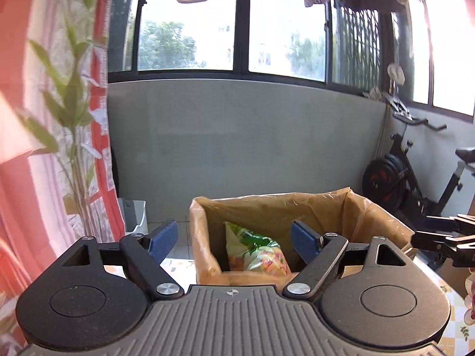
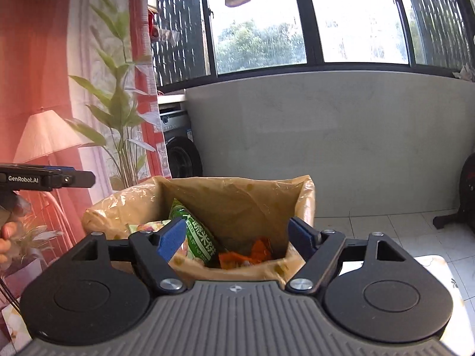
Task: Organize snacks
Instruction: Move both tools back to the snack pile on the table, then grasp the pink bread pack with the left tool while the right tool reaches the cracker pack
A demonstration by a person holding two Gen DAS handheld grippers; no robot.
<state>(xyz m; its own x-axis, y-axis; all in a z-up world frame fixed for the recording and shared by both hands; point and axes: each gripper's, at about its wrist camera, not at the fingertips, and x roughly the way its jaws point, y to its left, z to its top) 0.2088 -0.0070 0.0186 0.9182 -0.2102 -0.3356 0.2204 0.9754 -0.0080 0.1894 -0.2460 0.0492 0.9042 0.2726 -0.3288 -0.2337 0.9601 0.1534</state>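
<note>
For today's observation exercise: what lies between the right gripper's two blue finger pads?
In the right wrist view, the open right gripper frames the brown plastic-lined box; a green snack bag and an orange packet lie inside, untouched.

The mouth of the lined box (image 2: 237, 195) is left open from above. Its floor is partly taken by a green snack bag (image 2: 199, 237) and an orange packet (image 2: 246, 255); free room is seen along the box's right wall.
</note>
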